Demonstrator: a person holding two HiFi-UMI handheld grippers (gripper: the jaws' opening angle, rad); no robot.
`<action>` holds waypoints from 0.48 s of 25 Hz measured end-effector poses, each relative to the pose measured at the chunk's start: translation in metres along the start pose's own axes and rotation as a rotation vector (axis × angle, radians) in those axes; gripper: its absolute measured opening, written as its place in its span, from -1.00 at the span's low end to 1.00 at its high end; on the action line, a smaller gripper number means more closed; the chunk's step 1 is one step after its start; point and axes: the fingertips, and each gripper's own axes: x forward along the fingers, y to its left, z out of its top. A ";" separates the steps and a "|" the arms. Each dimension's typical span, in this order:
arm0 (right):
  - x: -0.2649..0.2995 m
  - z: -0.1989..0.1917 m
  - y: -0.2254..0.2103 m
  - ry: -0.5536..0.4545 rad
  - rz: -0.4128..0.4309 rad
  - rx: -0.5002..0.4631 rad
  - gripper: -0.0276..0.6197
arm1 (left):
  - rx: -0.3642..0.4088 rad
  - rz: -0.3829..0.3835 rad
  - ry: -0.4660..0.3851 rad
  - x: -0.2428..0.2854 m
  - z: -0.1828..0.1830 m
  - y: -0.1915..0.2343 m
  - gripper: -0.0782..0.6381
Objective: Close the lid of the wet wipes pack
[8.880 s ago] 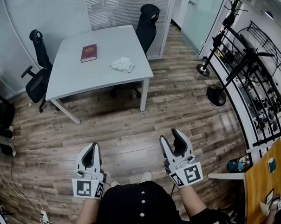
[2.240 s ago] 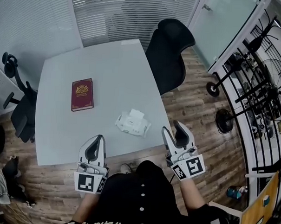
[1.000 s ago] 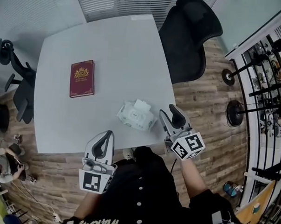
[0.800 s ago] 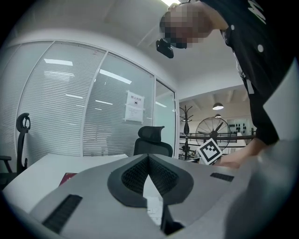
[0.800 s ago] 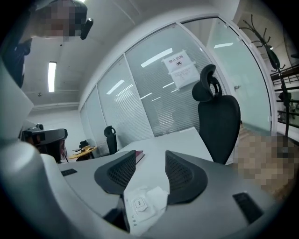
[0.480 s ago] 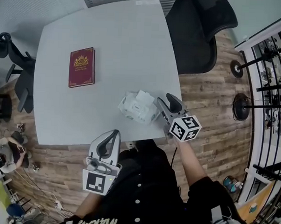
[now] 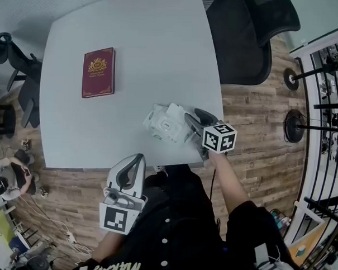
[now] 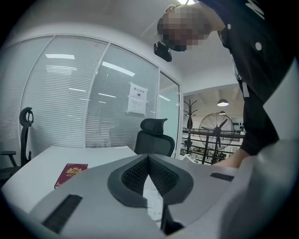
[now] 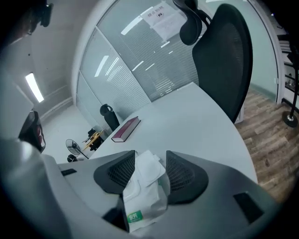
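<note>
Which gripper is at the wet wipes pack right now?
The right gripper: its jaws, just opened wide, straddle the wet wipes pack. The left gripper hangs shut, away from it.

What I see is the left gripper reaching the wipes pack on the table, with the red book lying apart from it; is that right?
No: the right gripper reaches the pack on the table, as the head view shows; its fingers, which have just been opening, stand either side of it. The book does lie apart.
</note>
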 end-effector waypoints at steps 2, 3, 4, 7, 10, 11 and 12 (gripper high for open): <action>0.006 -0.006 -0.005 0.034 0.005 0.028 -0.27 | -0.004 0.008 0.001 0.002 0.001 0.002 -0.76; 0.009 -0.008 -0.007 0.047 0.007 0.041 -0.27 | -0.004 0.011 0.001 0.002 0.001 0.002 -0.76; 0.011 -0.010 -0.008 0.059 0.010 0.053 -0.27 | -0.004 0.013 0.001 0.003 0.002 0.003 -0.76; 0.017 -0.015 -0.012 0.089 0.025 0.091 -0.27 | -0.005 0.022 0.001 0.004 0.003 0.005 -0.76; 0.023 -0.019 -0.015 0.110 0.048 0.150 -0.28 | -0.011 0.035 0.005 0.006 0.003 0.009 -0.76; 0.025 -0.021 -0.016 0.117 0.055 0.166 -0.28 | -0.012 0.037 0.007 0.007 0.003 0.009 -0.76; 0.026 -0.022 -0.016 0.127 0.061 0.175 -0.28 | -0.014 0.037 0.008 0.008 0.003 0.010 -0.76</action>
